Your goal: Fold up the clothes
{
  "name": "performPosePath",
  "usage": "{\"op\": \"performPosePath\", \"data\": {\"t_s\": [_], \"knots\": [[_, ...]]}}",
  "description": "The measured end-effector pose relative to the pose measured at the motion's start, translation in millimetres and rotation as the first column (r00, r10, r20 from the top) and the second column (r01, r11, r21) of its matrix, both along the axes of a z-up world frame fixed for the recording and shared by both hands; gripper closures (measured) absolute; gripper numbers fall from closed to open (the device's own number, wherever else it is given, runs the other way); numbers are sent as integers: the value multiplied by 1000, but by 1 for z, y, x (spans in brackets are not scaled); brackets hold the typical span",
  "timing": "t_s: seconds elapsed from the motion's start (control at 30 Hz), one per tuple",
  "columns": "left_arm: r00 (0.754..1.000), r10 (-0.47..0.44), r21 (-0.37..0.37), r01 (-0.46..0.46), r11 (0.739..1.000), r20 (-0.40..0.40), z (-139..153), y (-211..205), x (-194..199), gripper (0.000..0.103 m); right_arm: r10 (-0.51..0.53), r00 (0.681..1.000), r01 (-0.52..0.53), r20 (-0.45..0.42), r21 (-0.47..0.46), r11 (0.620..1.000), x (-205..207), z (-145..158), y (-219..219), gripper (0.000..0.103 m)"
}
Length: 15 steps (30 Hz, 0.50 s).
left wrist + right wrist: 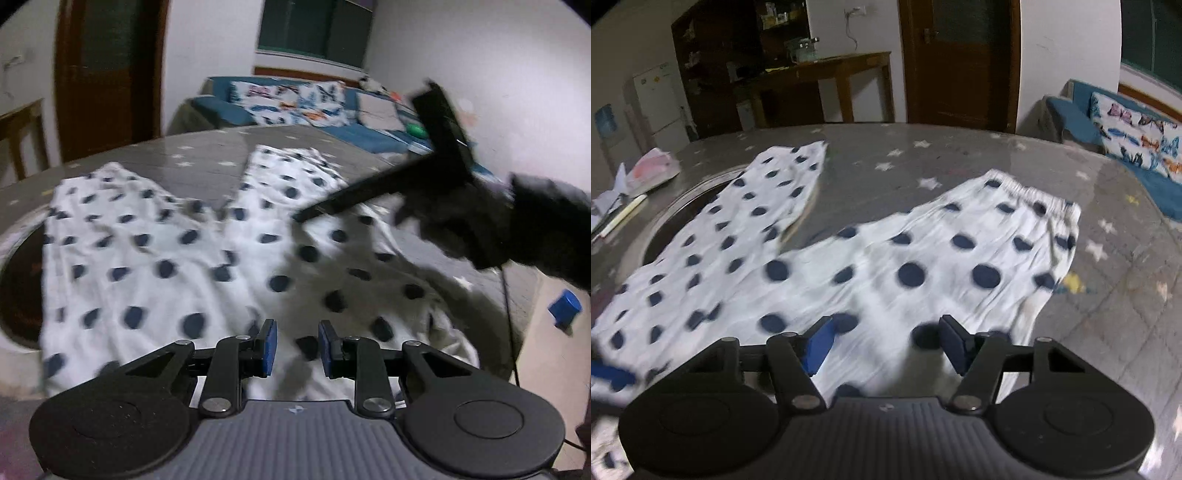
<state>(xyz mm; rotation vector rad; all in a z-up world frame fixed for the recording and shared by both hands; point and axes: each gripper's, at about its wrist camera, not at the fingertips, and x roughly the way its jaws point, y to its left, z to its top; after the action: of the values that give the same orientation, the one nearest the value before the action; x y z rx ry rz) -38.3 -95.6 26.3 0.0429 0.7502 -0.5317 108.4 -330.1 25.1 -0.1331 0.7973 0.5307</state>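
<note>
Left wrist view: the left hand-held gripper [297, 347] hovers low over the near edge of the polka-dot trousers [177, 258], its blue pads set a narrow gap apart with nothing between them. The trousers lie spread on the grey star-patterned surface [199, 162], two legs running away from the camera with a wedge of bare surface between them. The right hand-held gripper [306, 214] reaches in from the right, tip at or just above the cloth; blur hides whether it touches, and its opening cannot be read here. Risk: the cloth is rumpled near the right edge, so a pinch there may catch two layers or only a wrinkle. Right wrist view: the right hand-held gripper [886, 343] stands wide apart, empty, above the seat of the trousers [886, 266]; the elastic waistband [1034, 195] lies far right, one leg stretches far left. That leg lies over a dark round recess [676, 221] in the surface; dragging could let it sag in and spoil the fold line. Papers [646, 170] lie near the leg and could be swept. Both frames are motion-blurred; a fast approach could miss the edge.
</note>
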Motion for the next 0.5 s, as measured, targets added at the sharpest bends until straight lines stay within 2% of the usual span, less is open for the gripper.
{"op": "performPosePath", "data": {"t_s": [0.2, 0.5], "knots": [[997, -64, 4, 65, 998, -42, -14, -14, 3, 76, -41, 999, 42, 29, -32, 999, 31, -4, -5, 40], [995, -93, -5, 93, 996, -45, -15, -14, 1, 75, -116, 992, 118, 57, -37, 992, 85, -9, -10, 40]]}}
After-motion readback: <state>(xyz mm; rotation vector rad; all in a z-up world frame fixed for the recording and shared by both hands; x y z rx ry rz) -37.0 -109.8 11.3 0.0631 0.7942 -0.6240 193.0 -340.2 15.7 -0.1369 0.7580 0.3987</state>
